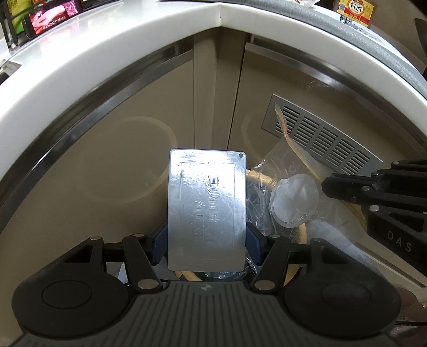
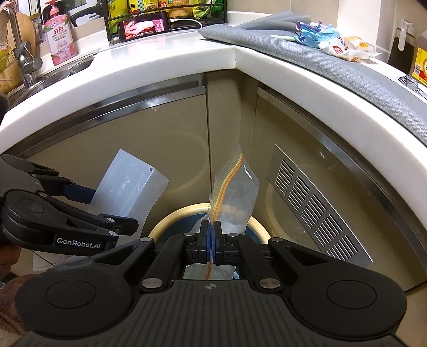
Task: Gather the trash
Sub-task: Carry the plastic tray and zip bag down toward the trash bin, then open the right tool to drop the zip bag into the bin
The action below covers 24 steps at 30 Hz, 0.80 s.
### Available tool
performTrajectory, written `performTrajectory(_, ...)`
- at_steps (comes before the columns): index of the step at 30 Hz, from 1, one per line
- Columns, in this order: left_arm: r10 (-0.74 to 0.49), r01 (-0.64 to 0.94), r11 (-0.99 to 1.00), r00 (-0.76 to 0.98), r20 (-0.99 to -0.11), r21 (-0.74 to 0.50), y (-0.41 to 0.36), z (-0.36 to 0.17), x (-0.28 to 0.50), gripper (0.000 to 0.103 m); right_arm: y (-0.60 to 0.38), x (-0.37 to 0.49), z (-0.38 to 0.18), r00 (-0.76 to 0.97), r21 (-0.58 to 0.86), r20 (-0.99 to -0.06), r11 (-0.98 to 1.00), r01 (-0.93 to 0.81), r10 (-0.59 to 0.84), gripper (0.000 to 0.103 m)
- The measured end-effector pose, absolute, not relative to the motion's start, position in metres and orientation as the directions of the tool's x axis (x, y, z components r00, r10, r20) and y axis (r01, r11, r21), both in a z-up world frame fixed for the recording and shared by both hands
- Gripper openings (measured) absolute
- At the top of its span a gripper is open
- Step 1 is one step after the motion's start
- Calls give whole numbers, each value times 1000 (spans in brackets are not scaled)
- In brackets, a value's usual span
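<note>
My view takes in a white L-shaped countertop (image 2: 186,50) carrying a grey mat (image 2: 320,61) with crumpled wrappers (image 2: 336,44) on it, a pink soap bottle (image 2: 58,40), a phone (image 2: 145,25) and a sauce bottle (image 2: 419,64).

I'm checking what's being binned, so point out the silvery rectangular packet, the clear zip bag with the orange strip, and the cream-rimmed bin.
silvery rectangular packet (image 1: 206,208), left wrist view, middle of its face
clear zip bag (image 2: 234,192), right wrist view, its body
cream-rimmed bin (image 2: 170,217), right wrist view, its rim
</note>
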<state>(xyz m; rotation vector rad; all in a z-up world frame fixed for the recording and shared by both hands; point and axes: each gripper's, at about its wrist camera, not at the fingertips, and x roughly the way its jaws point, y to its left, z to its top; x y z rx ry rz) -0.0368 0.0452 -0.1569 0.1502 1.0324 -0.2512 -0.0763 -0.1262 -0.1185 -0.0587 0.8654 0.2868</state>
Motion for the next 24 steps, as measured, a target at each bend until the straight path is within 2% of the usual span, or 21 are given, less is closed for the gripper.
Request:
performTrajectory(14, -125, 280, 960, 456, -881, 8, 39, -173, -28, 65, -127, -70, -125, 601, 82, -766, 962, -259, 227, 2)
performTrajectory(24, -117, 279, 960, 354, -928, -15, 30, -212, -8, 65, -134, -52, -145, 562, 146, -789, 965, -220, 247, 2)
